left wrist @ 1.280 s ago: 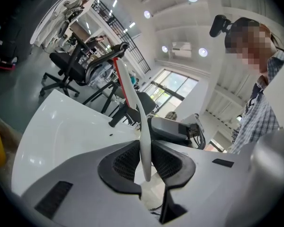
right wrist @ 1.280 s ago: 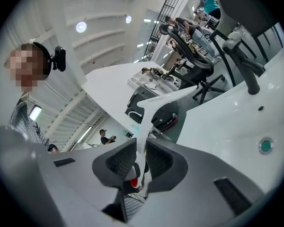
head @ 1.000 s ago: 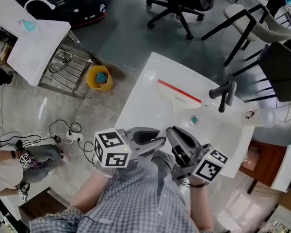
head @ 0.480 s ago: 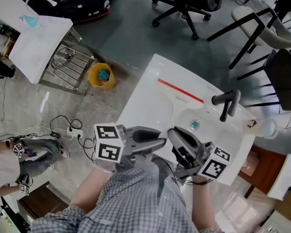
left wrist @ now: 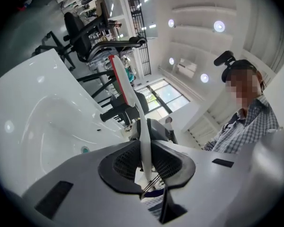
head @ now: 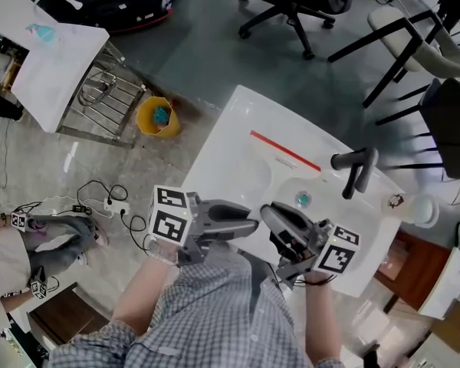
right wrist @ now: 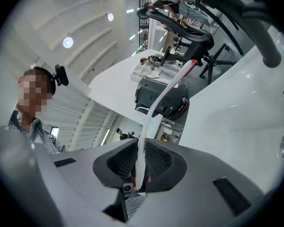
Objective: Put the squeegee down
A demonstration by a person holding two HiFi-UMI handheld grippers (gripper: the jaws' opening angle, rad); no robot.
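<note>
Head view shows little change from a second ago: the squeegee [head: 285, 152] still hangs over the white sink [head: 226, 144], red blade across the basin. The left gripper [head: 249, 219] and right gripper [head: 272, 219] keep their jaws clamped almost closed on its white handle. Only the left gripper has rolled slightly, so I judge the release is yet to come.

Sink [head: 228, 156] is glossy white, ceramic by the look; squeegee [head: 285, 153] smooth white plastic with a red edge; faucet [head: 358, 169] matt black; shirt [head: 207, 320] checked cloth.
</note>
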